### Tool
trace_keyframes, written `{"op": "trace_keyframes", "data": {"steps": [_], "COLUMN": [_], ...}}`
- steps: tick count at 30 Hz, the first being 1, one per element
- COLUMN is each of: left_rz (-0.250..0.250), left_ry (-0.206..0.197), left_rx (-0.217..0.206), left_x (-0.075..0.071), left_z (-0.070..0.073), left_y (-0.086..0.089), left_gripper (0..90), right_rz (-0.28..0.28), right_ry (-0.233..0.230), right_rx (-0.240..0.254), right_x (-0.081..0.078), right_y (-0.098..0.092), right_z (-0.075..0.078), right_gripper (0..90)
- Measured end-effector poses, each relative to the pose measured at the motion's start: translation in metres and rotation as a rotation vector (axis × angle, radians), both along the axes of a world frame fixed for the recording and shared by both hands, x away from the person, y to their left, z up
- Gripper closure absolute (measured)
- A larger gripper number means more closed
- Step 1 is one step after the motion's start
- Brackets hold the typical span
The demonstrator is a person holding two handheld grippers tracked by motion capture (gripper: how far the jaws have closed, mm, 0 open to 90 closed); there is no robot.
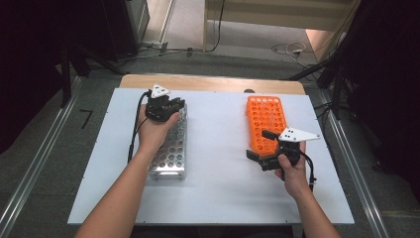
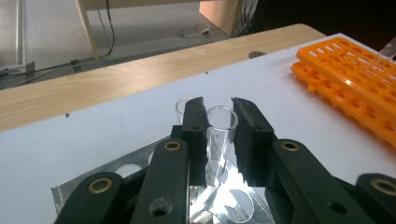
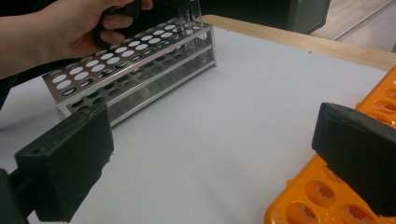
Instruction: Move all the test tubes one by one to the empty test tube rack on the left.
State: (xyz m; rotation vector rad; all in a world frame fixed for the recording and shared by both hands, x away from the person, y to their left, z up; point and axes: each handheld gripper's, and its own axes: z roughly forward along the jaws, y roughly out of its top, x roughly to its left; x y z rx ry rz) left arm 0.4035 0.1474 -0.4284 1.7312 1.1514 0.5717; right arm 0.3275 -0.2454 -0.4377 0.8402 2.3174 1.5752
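The left gripper's black, matte fingers clamp a clear glass tube, standing upright in the perforated metal rack at centre frame. The right gripper's blocky fingers gape wide, empty, beside the orange plastic rack on the smooth white surface.

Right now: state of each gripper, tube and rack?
Left gripper: shut on clear glass test tube.
Clear glass test tube: upright, in metal rack hole.
Silver metal tube rack: standing on table.
Orange plastic tube rack: flat on table.
Right gripper: open, holding nothing.
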Motion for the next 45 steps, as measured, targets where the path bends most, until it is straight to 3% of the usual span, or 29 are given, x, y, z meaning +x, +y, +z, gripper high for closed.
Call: {"op": "trace_keyframes", "data": {"steps": [6, 11, 20, 23, 24, 29, 40, 45], "left_rz": [-0.021, -0.030, -0.052, -0.056, -0.059, -0.082, -0.132, -0.156], "left_ry": [0.021, 0.027, 0.012, -0.003, -0.005, -0.030, -0.083, -0.082], "left_rx": [0.016, 0.005, -0.048, -0.058, -0.065, -0.067, -0.113, -0.124], "left_x": [0.000, 0.000, -0.010, -0.017, -0.020, -0.033, -0.067, -0.080], "left_z": [-0.001, 0.000, 0.008, 0.011, 0.012, 0.017, 0.024, 0.025], "left_y": [-0.001, 0.000, 0.001, -0.001, -0.002, -0.006, -0.014, -0.013], "left_gripper": [73.5, 71.1, 51.8, 44.7, 36.4, 26.1, 13.7, 6.1], "right_rz": [-0.002, -0.002, -0.008, -0.011, -0.010, -0.015, -0.027, -0.040], "right_ry": [0.002, 0.003, 0.003, 0.000, -0.001, 0.004, -0.001, -0.001], "right_rx": [-0.004, -0.004, -0.004, -0.002, -0.004, -0.004, -0.012, -0.010], "right_x": [0.000, 0.000, 0.001, 0.001, 0.001, 0.001, 0.003, 0.005], "right_y": [0.000, 0.000, -0.001, -0.002, -0.002, -0.003, -0.006, -0.008], "right_z": [-0.001, -0.001, 0.000, 0.000, 0.000, 0.001, 0.000, 0.000], "right_gripper": [0.0, 0.0, 0.0, 0.0, 0.0, 0.0, 0.0, 0.0]}}
